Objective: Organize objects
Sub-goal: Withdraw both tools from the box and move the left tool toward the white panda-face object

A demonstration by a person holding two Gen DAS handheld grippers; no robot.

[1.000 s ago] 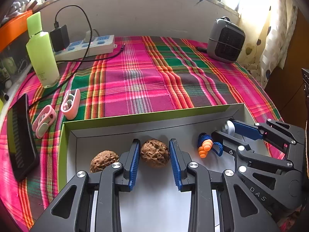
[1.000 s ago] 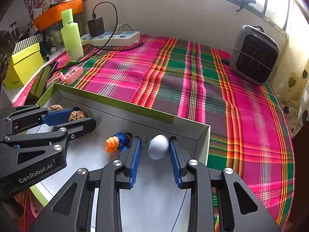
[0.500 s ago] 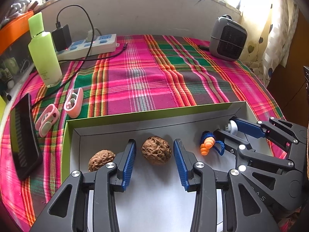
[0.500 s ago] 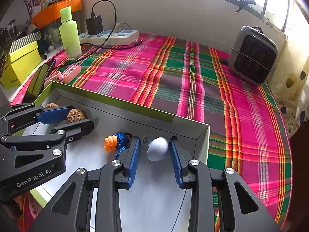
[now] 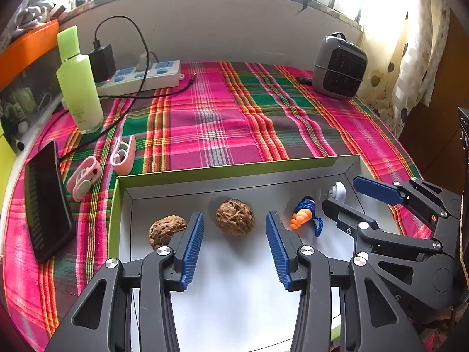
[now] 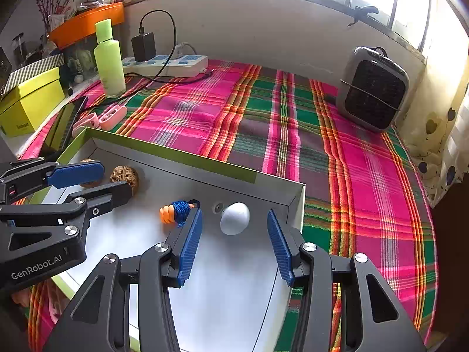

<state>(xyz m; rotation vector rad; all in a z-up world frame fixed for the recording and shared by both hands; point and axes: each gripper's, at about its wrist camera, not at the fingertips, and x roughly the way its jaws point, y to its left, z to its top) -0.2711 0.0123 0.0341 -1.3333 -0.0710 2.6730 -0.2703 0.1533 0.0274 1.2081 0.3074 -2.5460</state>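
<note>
I hold a two-finger gripper in each hand over a shallow box (image 5: 234, 173) with green outer walls and a white floor, set on a pink and green plaid cloth (image 5: 219, 117). My left gripper (image 5: 233, 246) has just been opening; its blue pads stand apart on either side of a brown walnut (image 5: 234, 217), which lies free on the box floor, touching neither pad. A second walnut (image 5: 165, 230) lies just beside the left pad. My right gripper (image 6: 234, 243) has also just been opening, and its jaws stand clear of a white egg-shaped knob (image 6: 235, 218) resting near the box's far right corner. An orange and blue cord-wrapped toy (image 6: 176, 211) lies between the two grippers. I judge both items are now placed and released. Next, I should lift both grippers straight back without nudging anything, then reach for what remains outside, perhaps the pink clips (image 5: 102, 161).
</note>
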